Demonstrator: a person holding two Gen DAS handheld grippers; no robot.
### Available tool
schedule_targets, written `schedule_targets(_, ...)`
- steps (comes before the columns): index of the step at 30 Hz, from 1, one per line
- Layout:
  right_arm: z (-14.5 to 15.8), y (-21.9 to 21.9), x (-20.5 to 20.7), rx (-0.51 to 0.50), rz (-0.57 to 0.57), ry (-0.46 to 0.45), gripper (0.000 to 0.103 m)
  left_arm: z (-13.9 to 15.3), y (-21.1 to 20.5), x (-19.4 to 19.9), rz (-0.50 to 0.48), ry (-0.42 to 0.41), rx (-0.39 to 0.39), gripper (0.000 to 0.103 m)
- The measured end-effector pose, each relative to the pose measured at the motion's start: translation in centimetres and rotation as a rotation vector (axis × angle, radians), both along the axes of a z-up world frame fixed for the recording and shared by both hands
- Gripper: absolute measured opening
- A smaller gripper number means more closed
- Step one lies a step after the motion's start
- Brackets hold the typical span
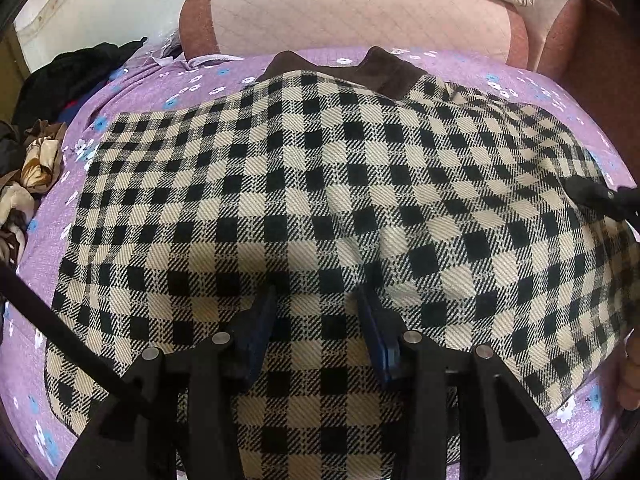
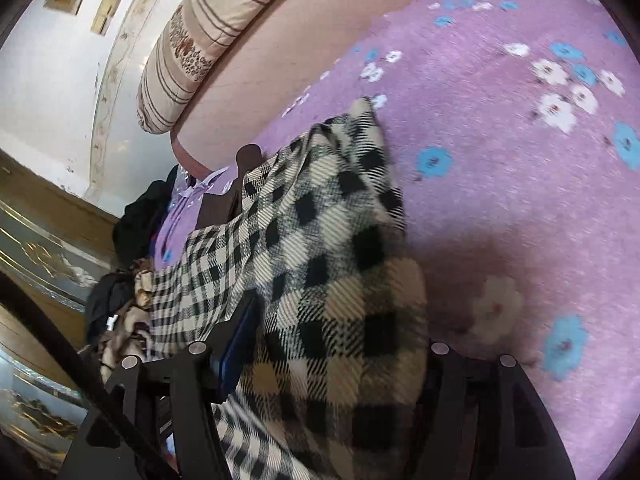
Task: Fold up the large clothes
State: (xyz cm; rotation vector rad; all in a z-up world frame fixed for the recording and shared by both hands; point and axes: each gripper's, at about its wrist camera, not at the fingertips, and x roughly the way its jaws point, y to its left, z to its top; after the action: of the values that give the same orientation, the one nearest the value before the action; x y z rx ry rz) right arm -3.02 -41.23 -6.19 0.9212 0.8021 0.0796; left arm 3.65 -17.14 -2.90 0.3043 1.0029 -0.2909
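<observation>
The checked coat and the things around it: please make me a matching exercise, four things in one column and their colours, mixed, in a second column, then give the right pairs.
Things:
1. checked coat
2. coat collar
3. bed sheet
4. pillow

Colours:
A. purple with white and blue flowers
B. beige with brown stripes
C. plain dark brown
D. black and cream squares

Right pairs: 1-D, 2-C, 3-A, 4-B
</observation>
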Motion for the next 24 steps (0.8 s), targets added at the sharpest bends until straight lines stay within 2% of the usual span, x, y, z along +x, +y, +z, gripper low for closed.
schedule_targets(1, 0.0, 0.2, 0.2, 0.004, -0.006, 0.001, 0.066, 0.1, 0.0, 0.1, 0.001, 0.0, -0.002, 0.041)
schedule_targets(3, -0.3, 0.1, 0.4, 0.037, -0.02, 0.01, 0.041, 0.1, 0.2, 0.0, 0.004, -0.008, -0.006, 0.041)
schedule_targets(6, -0.6, -0.5, -0.3, 0.114, -0.044, 0.019, 0.03, 0.3, 0.1, -0.1, -0.002, -0.012, -0.007, 0.041)
schedule_targets(9, 1.0, 0.1, -0.6, 0.085, -0.065, 0.02, 0.027, 1.5, 0.8, -0.1, -0.004, 0.033, -0.04, 0.037)
schedule_targets(12, 4.1, 1.2, -0.6, 0.008, -0.057, 0.009, 0.025, 3.7, 3.6, 0.4, 0.027, 0.079, -0.145, 0.034)
schedule_targets(14, 6.8, 2.6, -0.1, -0.06, -0.041, -0.009, 0.025, 5.9, 6.3, 0.4, 0.041, 0.054, -0.186, 0.034)
schedule_targets(18, 11.7, 8.0, 2.8, -0.168, 0.049, -0.036, 0.025, 9.0, 12.3, 1.2, 0.123, -0.039, -0.202, 0.034)
schedule_targets(21, 13.7, 13.4, 5.9, -0.267, 0.122, -0.024, 0.025, 10.0, 17.5, 2.9, 0.228, -0.075, -0.234, 0.034)
schedule_targets(24, 14.0, 18.3, 8.4, -0.317, 0.178, -0.001, 0.024, 10.2, 22.7, 4.5, 0.341, -0.062, -0.323, 0.034)
